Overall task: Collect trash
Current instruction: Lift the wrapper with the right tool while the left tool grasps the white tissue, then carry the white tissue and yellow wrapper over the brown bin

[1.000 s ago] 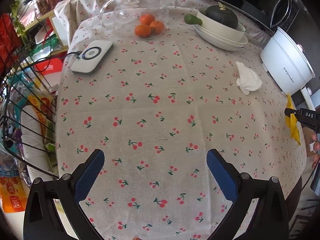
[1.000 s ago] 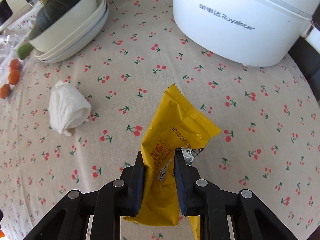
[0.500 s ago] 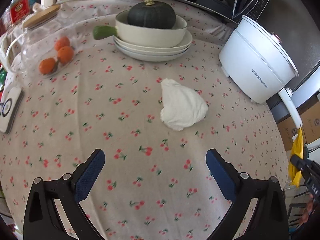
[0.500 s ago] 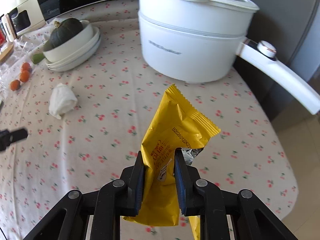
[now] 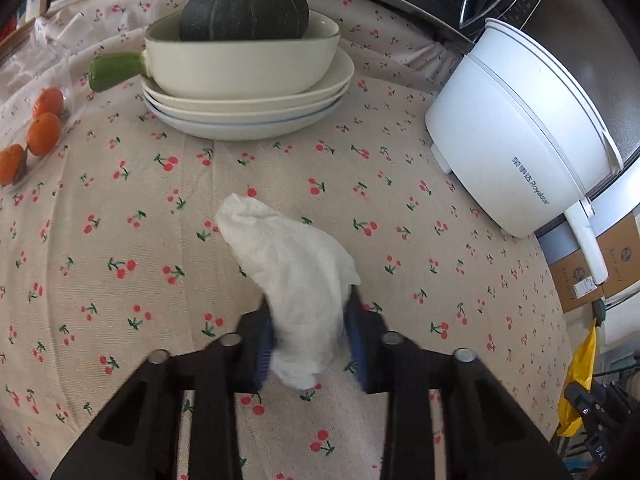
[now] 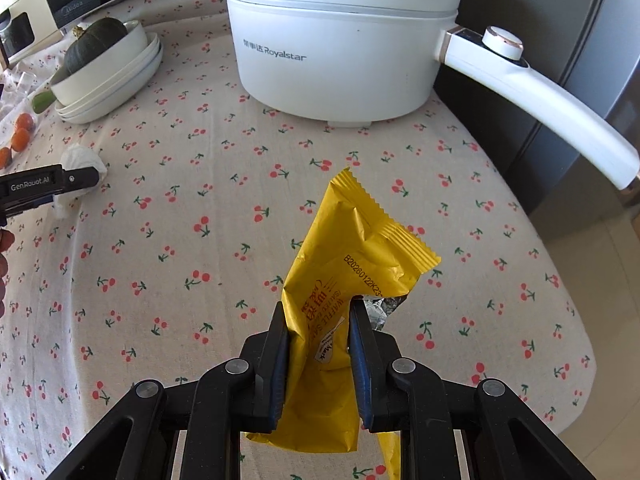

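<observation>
Tissue, white and crumpled [image 5: 296, 276], sits pinched between the blue pads of our left gripper [image 5: 310, 340], its free end reaching forward past the fingertips and lying on the cream tablecloth printed with red cherries [image 5: 120, 240]. Our right gripper [image 6: 318, 344] is clenched on a crinkled yellow foil snack wrapper [image 6: 352, 264], which stands up out of the fingers with its serrated end beyond the tips and its lower end hanging below them. Ahead of the left fingers we see a dark green squash [image 5: 244, 10] in a cream dish with a green handle [image 5: 240, 64], stacked on cream plates [image 5: 248, 116]. To the left of those fingers lie small orange mandarins [image 5: 40, 128]. Ahead and to the right stands a white electric cooking pot [image 5: 516, 136] with a long white handle. In the right wrist view that pot is straight ahead of the fingers, and the left gripper shows far to the left, on the tissue.
</observation>
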Action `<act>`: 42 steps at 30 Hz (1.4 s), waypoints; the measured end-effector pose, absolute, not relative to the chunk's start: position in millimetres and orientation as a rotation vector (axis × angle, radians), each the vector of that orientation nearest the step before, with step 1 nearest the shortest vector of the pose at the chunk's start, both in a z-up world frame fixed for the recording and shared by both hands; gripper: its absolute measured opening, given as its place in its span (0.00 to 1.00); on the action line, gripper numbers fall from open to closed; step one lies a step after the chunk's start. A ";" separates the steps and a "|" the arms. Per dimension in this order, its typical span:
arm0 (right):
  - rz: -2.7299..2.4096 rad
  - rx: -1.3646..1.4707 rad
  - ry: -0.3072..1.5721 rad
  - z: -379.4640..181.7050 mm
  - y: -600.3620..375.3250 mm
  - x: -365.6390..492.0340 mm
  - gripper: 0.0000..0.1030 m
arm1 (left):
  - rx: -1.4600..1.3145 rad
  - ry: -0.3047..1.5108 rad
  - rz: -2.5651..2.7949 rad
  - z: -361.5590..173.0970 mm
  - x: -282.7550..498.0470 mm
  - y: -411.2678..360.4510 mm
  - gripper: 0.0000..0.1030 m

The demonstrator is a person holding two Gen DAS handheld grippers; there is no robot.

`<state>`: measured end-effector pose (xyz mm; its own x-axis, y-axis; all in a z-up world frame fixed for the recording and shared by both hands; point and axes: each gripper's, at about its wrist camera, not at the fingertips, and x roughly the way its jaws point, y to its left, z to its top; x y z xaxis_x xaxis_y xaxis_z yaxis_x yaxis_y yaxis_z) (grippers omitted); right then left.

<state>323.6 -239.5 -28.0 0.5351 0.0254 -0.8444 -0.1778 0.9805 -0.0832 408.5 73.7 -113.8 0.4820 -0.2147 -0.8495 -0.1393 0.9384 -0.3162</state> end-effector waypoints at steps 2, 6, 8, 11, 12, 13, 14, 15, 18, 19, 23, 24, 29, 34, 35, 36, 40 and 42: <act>0.121 -0.171 0.999 -26.5 -238.8 321.4 0.23 | -0.378 1.083 -0.037 -112.8 399.8 74.0 0.16; 0.127 -0.175 0.998 -20.3 -236.0 311.9 0.23 | -0.356 1.108 -0.019 -103.1 368.0 75.4 0.12; 0.129 -0.185 0.998 -16.3 -233.6 303.3 0.23 | -0.350 1.101 -0.022 -93.8 346.2 77.3 0.11; 0.131 -0.193 1.000 -9.2 -231.1 285.0 0.23 | -0.343 1.097 -0.033 -80.5 315.8 79.5 0.11; 0.131 -0.193 1.000 -6.9 -231.0 278.2 0.23 | -0.340 1.096 -0.035 -76.4 305.6 79.9 0.11; 0.130 -0.195 1.000 -4.5 -230.7 270.6 0.23 | -0.334 1.097 -0.038 -72.9 294.8 80.2 0.11; 0.128 -0.198 1.000 -2.1 -230.7 262.3 0.23 | -0.327 1.096 -0.042 -68.7 284.3 80.0 0.11; 0.126 -0.201 0.998 0.3 -231.1 254.0 0.23 | -0.322 1.094 -0.048 -65.0 273.4 79.8 0.11; 0.120 -0.200 0.997 5.8 -233.8 230.6 0.23 | -0.307 1.088 -0.067 -57.4 240.9 79.0 0.11; 0.117 -0.200 0.998 7.2 -235.2 221.2 0.23 | -0.305 1.088 -0.072 -56.1 230.9 78.4 0.11; 0.110 -0.192 1.000 8.9 -242.2 191.1 0.24 | -0.308 1.095 -0.099 -56.8 197.2 72.2 0.11; 0.106 -0.188 1.001 8.5 -244.2 184.0 0.24 | -0.307 1.094 -0.108 -56.9 189.8 70.3 0.11; 0.094 -0.157 1.007 0.3 -256.3 150.3 0.24 | -0.239 1.082 -0.144 -57.0 167.5 51.4 0.11; 0.071 -0.142 1.028 -7.5 -276.8 130.2 0.24 | -0.186 1.087 -0.182 -56.7 155.2 25.0 0.11; 0.064 -0.146 1.026 -6.8 -281.0 127.0 0.24 | -0.174 1.086 -0.194 -55.6 153.2 17.1 0.11; 0.059 -0.145 1.025 -6.9 -285.3 123.8 0.25 | -0.161 1.082 -0.210 -54.3 151.0 8.3 0.11; 0.055 -0.109 1.044 -11.7 -300.9 111.7 0.25 | -0.132 1.080 -0.284 -50.9 141.4 -26.0 0.11; 0.053 -0.094 1.046 -12.4 -308.6 105.6 0.26 | -0.127 1.088 -0.319 -49.7 135.6 -42.8 0.11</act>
<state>105.6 -308.6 -12.4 0.4999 -0.0013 -0.8661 -0.0882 0.9947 -0.0524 135.6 -42.8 -49.7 0.4236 -0.3161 -0.8489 0.1926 0.9471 -0.2566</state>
